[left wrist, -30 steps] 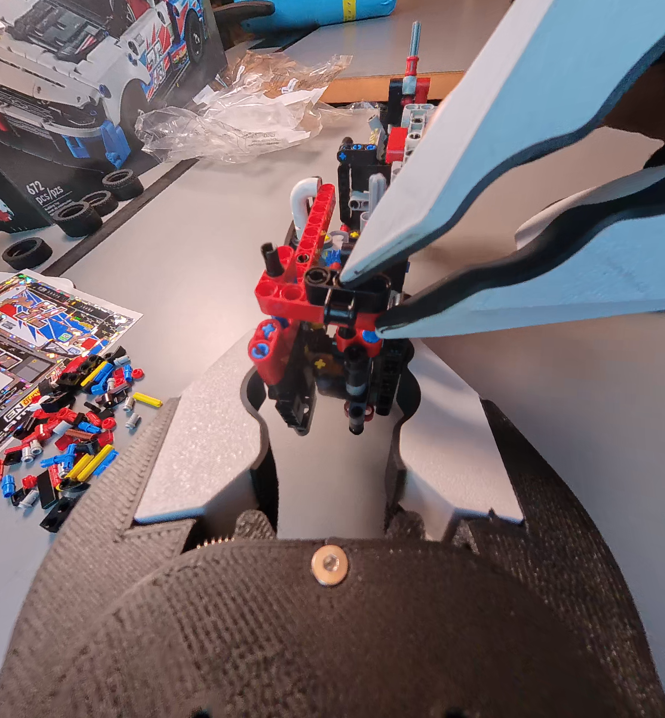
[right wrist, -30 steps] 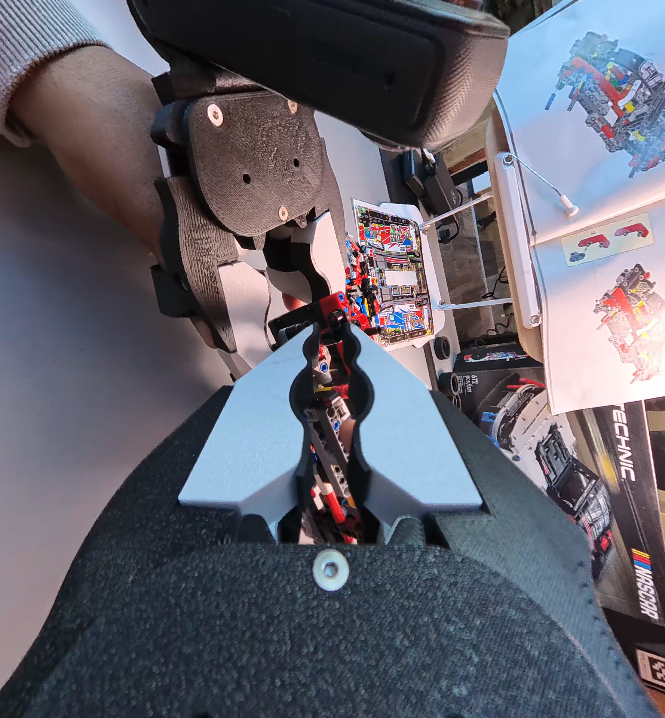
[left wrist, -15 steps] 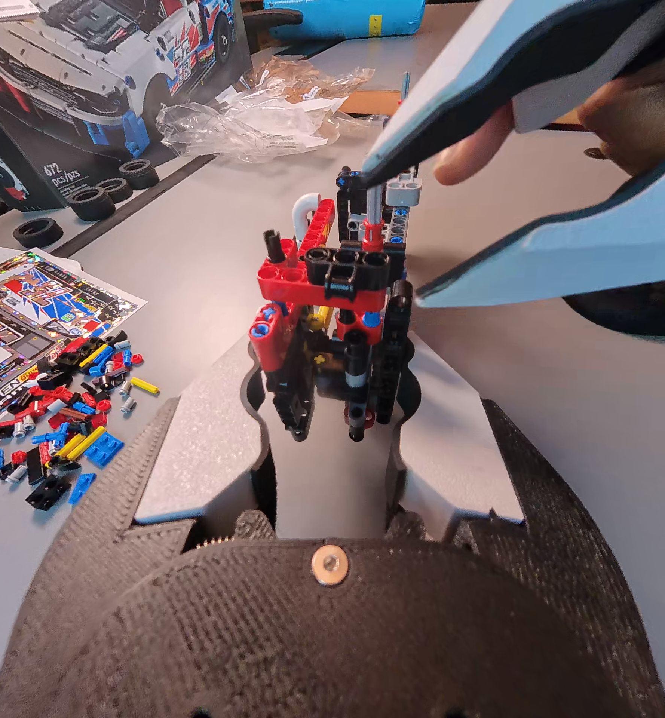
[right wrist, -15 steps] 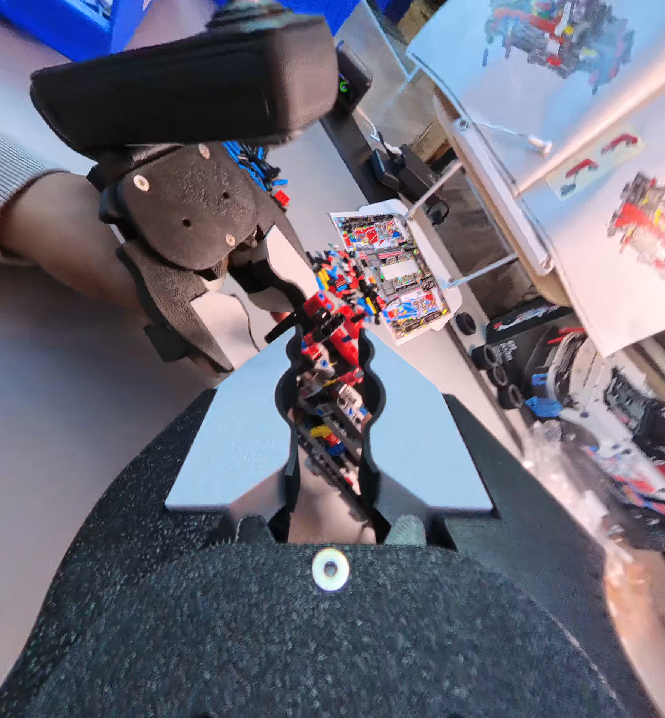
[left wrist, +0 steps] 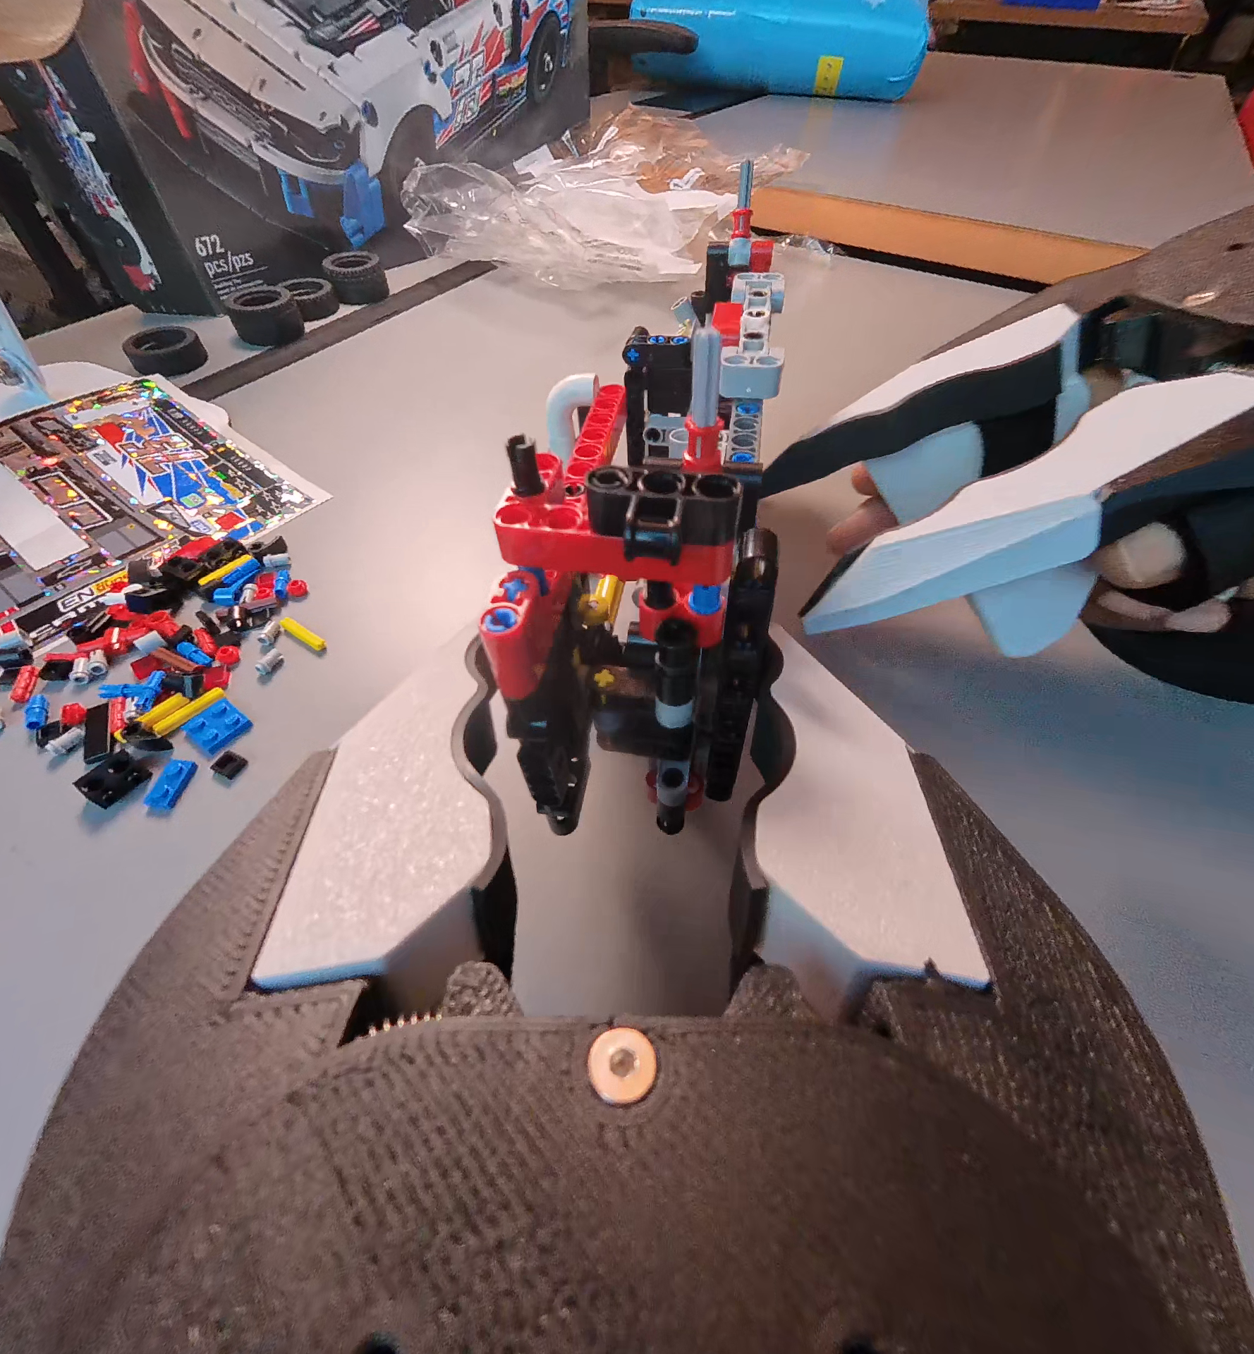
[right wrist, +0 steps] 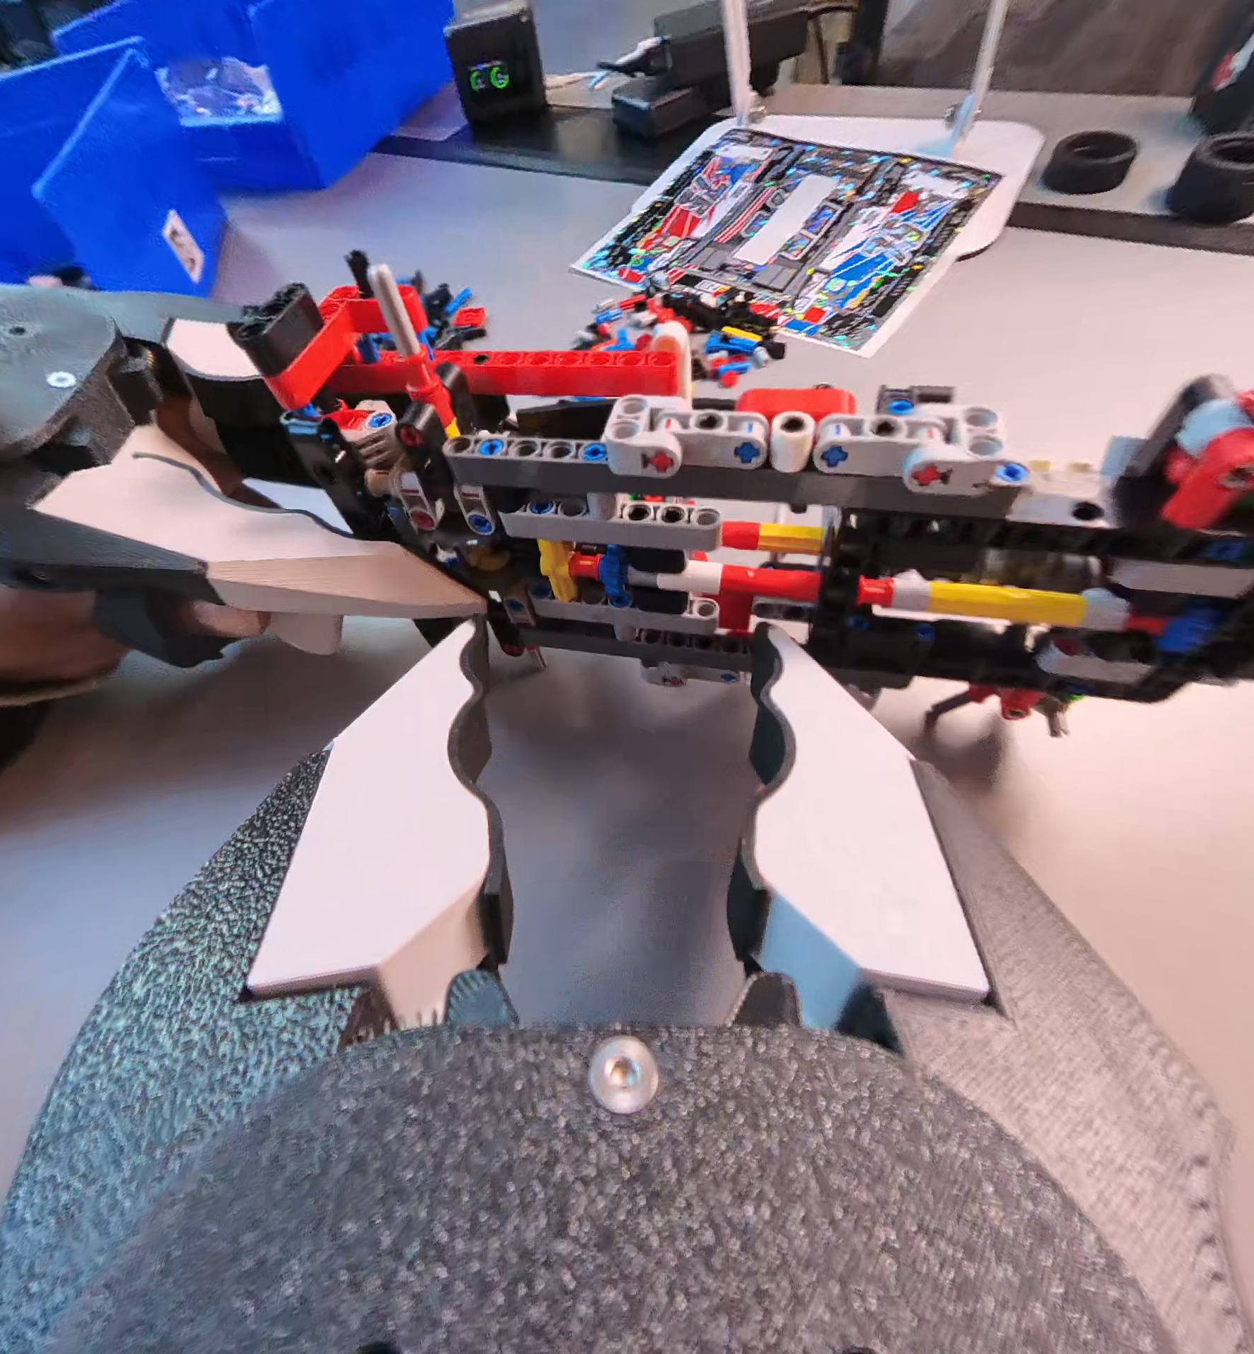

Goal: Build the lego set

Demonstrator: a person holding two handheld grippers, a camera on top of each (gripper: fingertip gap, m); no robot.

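The long part-built Lego car chassis (left wrist: 631, 586) is red, black and grey. My left gripper (left wrist: 624, 681) is shut on its near end and holds it above the grey table (left wrist: 404, 410). A black three-hole connector (left wrist: 664, 505) sits on the red beam at that end. My right gripper (left wrist: 785, 549) is open and empty, just right of the chassis. In the right wrist view the chassis (right wrist: 756, 513) lies crosswise, side-on, just past my open right gripper (right wrist: 617, 645). The left gripper (right wrist: 360, 476) grips the chassis's left end there.
Several loose small Lego pieces (left wrist: 148, 674) lie left of the chassis, beside a sticker sheet (left wrist: 60, 498). The set box (left wrist: 280, 110), black tyres (left wrist: 265, 315) and empty plastic bags (left wrist: 573, 212) are at the back. Blue bins (right wrist: 96, 146) stand far left in the right wrist view.
My right gripper let go of the black connector at the chassis's near end, opened and swung down to the chassis's side. The left gripper kept hold and stayed put.
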